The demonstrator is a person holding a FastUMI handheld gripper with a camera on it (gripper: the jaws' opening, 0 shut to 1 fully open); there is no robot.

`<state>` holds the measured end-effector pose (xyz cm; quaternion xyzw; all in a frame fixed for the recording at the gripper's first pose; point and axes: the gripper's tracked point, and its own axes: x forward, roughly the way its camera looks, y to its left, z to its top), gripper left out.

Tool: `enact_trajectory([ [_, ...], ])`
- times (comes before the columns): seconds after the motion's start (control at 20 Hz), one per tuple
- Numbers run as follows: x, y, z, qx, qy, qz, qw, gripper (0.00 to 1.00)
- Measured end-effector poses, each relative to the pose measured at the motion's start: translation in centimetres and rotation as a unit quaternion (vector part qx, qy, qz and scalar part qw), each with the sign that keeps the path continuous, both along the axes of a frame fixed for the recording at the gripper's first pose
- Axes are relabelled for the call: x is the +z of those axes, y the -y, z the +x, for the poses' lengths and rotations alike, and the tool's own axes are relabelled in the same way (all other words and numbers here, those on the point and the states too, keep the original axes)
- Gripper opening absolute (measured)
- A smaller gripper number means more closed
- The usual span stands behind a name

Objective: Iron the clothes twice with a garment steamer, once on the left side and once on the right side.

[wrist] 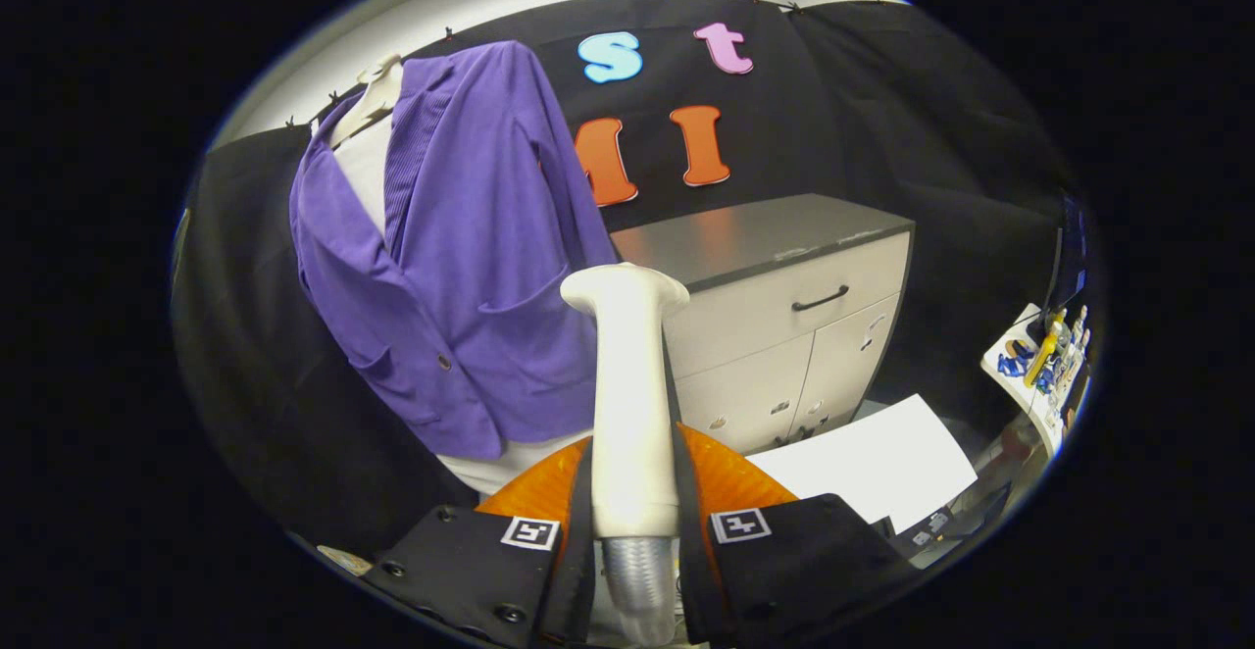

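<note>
A purple jacket hangs on a pale mannequin torso, tilted in the view, beyond and left of my fingers. My gripper is shut on the handle of a cream garment steamer, which stands upright between the fingers. The steamer's flat head sits at the top, close to the jacket's right lower panel, though I cannot tell whether they touch. A ribbed grey hose end leaves the handle below the fingers.
A grey cabinet with a dark top, a drawer and two doors stands right of the jacket. A white sheet lies on the floor in front of it. A shelf with small bottles is at the far right.
</note>
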<state>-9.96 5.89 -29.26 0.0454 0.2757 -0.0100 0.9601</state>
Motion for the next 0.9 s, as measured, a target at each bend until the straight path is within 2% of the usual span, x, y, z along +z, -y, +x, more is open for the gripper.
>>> enact_trajectory([
  [0.3,7.8,3.0,2.7,-0.017,0.09,-0.01,0.996,0.43],
  [0.65,18.4,5.0,4.9,-0.032,0.199,-0.025,0.979,0.42],
  [0.9,21.9,4.2,5.4,-0.029,0.238,-0.022,0.97,0.42],
])
